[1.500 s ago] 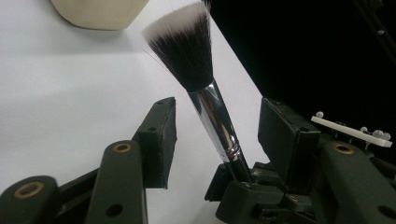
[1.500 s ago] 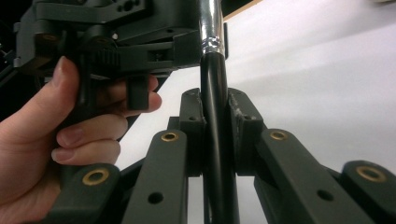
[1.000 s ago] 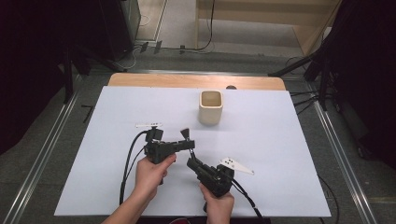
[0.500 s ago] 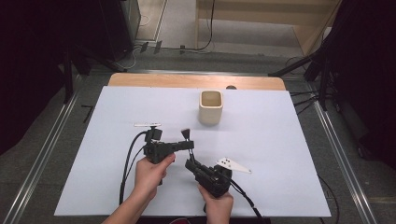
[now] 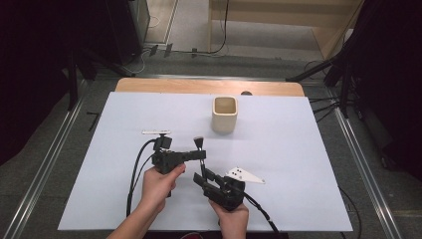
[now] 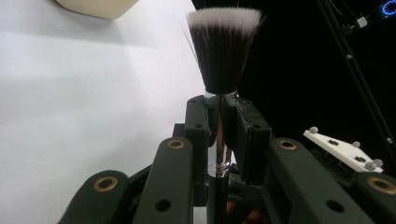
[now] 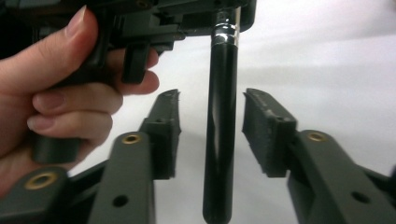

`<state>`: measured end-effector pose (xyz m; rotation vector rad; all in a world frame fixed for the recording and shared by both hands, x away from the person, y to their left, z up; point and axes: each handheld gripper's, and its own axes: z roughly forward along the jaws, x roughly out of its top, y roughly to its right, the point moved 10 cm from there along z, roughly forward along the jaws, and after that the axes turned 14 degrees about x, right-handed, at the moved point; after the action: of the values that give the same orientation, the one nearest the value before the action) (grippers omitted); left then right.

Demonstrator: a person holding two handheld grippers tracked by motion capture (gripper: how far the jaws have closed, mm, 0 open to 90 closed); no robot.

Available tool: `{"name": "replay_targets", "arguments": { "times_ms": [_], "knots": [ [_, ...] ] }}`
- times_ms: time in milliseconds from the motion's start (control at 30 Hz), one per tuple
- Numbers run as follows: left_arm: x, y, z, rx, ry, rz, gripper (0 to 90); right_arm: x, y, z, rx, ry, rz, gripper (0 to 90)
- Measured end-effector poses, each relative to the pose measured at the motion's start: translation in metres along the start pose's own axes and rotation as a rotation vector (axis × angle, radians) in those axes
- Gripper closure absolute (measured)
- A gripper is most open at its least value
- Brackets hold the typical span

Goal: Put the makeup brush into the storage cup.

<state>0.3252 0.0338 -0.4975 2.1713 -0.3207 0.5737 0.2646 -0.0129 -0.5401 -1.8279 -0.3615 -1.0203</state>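
The right gripper [image 7: 210,135] has just been opening: its jaws now stand apart on either side of the brush [image 6: 223,70] handle, the ribbed pads clear of it with gaps on both sides. The left gripper [image 6: 219,126] has just been closing and is now clamped on the brush at its shiny metal collar, bristles pointing away from the hand. So the brush has passed from right to left; the handover looks done, and the left gripper alone carries it.

In the high view the brush [image 5: 199,149] stands upright in the left gripper [image 5: 201,154], in front of the cup [image 5: 224,114] and a little to its left, well apart from it. The right gripper [image 5: 203,175] sits just below the brush, nearer the person. If the brush is meant for the cup, the carry is still to come.

The brush has a glossy black round handle, a polished silver collar and a flat-topped tuft of dark bristles with white tips, a few stray hairs splaying out. The cup is cream, squarish with rounded corners, matte and empty as far as can be seen. The table [image 5: 308,164] is covered in smooth pale sheet.
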Motion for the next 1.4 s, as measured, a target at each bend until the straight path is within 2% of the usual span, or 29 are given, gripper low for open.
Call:
{"name": "replay_targets", "arguments": {
  "times_ms": [67,133,233,433,600,633,667,833,867,1000,1100,1133,1167,1200,1300,1333,1400],
  "knots": [
    [-0.001,-0.001,0.000,0.012,-0.005,0.012,78.4,0.002,-0.001,-0.001,0.008,-0.002,0.005,45.4],
    [-0.001,-0.001,0.001,0.020,-0.009,0.024,78.4,0.004,-0.001,-0.003,-0.006,-0.003,-0.012,39.8],
    [-0.001,-0.001,0.000,0.037,-0.013,0.041,78.4,0.006,0.001,-0.004,-0.008,-0.015,-0.004,34.0],
    [0.000,-0.003,-0.001,0.072,-0.018,0.084,78.3,0.004,0.004,0.000,0.016,-0.093,0.008,25.4],
    [0.000,-0.006,-0.002,0.092,-0.026,0.103,78.4,0.002,0.004,0.004,0.038,-0.166,0.001,23.5],
    [0.000,-0.006,-0.002,0.092,-0.026,0.103,78.3,0.002,0.004,0.004,0.038,-0.166,0.001,23.5],
    [0.000,-0.007,-0.002,0.104,-0.029,0.113,78.3,0.003,0.005,0.006,0.034,-0.202,-0.013,23.6],
    [-0.001,-0.009,0.000,0.115,-0.043,0.132,78.3,0.008,0.004,0.008,0.032,-0.237,-0.023,23.8],
    [-0.002,-0.011,0.001,0.130,-0.050,0.146,78.3,0.009,0.004,0.009,0.030,-0.255,-0.027,23.8],
    [-0.004,-0.013,0.002,0.144,-0.070,0.173,78.3,0.011,0.004,0.010,0.038,-0.288,-0.013,23.4],
    [-0.005,-0.014,0.003,0.147,-0.078,0.178,78.3,0.011,0.004,0.010,0.040,-0.300,0.006,23.3],
    [-0.006,-0.016,0.003,0.152,-0.090,0.188,78.3,0.009,0.003,0.009,0.037,-0.333,0.007,23.1],
    [-0.006,-0.016,0.003,0.152,-0.090,0.188,78.3,0.009,0.003,0.009,0.037,-0.333,0.007,23.1],
    [-0.007,-0.016,0.003,0.156,-0.099,0.195,78.3,0.008,0.004,0.005,0.035,-0.371,-0.008,22.8],
    [-0.009,-0.017,0.005,0.159,-0.107,0.205,78.3,0.008,0.007,0.002,0.032,-0.391,-0.028,22.8],
    [-0.010,-0.017,0.006,0.162,-0.113,0.220,78.3,0.009,0.010,-0.002,0.026,-0.418,-0.044,22.9],
    [-0.010,-0.017,0.006,0.166,-0.118,0.224,78.3,0.009,0.011,-0.004,0.032,-0.439,-0.059,23.0]
  ]
}}
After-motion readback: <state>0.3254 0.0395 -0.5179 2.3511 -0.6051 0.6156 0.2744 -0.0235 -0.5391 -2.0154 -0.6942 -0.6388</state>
